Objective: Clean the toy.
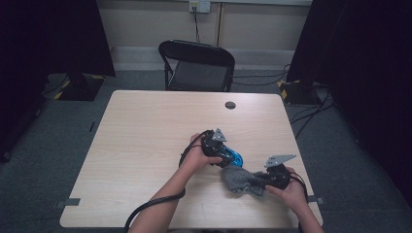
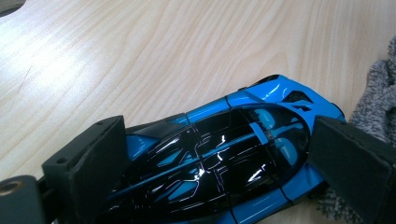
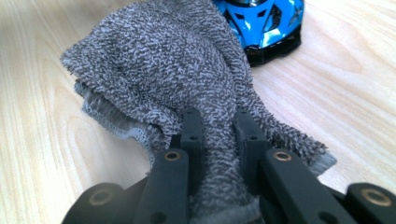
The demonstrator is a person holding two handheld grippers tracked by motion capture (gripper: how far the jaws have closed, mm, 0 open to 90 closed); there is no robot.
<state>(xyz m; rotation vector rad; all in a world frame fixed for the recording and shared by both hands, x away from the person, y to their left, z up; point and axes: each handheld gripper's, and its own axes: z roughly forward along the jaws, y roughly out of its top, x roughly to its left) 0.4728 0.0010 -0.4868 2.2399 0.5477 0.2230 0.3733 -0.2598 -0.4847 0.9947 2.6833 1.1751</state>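
The work in hand appears to be wiping a blue and black toy car (image 2: pixel 219 158) with a grey cloth (image 3: pixel 173 70) on a light wooden table (image 1: pixel 145 131). The left gripper (image 2: pixel 215 158) holds the car across its body: in the left gripper view one black jaw stands at each flank of the car, and the pads appear to press on its sides, though the exact contact on the far pad is hard to confirm from this angle. The car rests on the table near its right front part, as the high view shows (image 1: pixel 234 158). The right gripper (image 3: pixel 219 135) is clamped on the cloth, its jaws drawn close together with a bunched fold pinched between them; the rest of the cloth (image 1: pixel 240 180) spreads forward on the table toward the car. In the right gripper view the cloth's far edge lies just beside one end of the car (image 3: pixel 264 23), and the left gripper view shows cloth (image 2: pixel 378 107) against the car's side. Judgement: both grips are established and the cloth is brought up to the car, but no part of the car's upper surface is covered, so the wiping itself looks largely still to do.
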